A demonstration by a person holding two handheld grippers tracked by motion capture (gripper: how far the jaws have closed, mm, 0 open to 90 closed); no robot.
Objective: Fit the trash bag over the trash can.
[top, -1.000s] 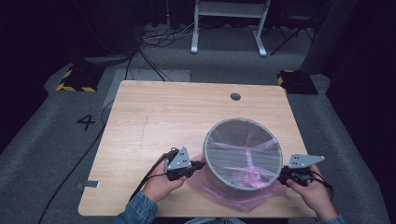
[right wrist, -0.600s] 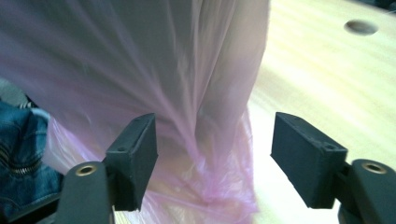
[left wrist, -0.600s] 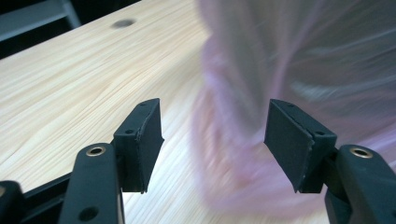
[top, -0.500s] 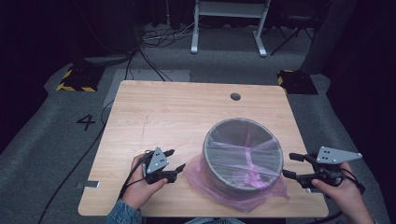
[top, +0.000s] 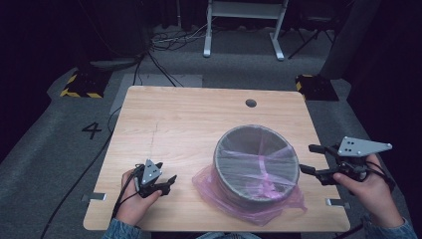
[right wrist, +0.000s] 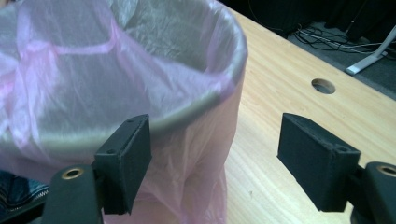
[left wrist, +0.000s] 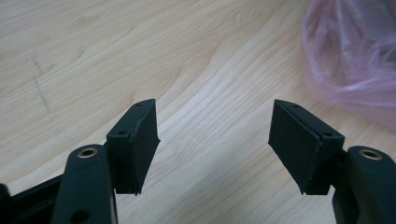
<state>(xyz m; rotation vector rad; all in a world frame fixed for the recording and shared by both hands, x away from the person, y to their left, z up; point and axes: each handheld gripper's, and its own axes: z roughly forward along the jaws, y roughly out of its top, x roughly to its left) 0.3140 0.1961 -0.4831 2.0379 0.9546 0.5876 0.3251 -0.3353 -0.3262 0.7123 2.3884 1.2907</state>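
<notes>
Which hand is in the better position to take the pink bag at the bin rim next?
Right, probably. The right tool is open, level with the bin rim, facing the pink bag. The left tool is lower, near the table.

One mark reads clearly here: a dark numeral "4" [top: 92, 130], sitting on the grey floor [top: 45, 164] just off the left edge of the tabletop [top: 184, 124], seen from the high view. That is the lone legible figure. The yellow-and-black hazard stripes [top: 79, 89] on the floor beyond it carry a warning pattern but no words. The two gripper views bring up nothing to read, no label, no brand, no number on any surface.
</notes>
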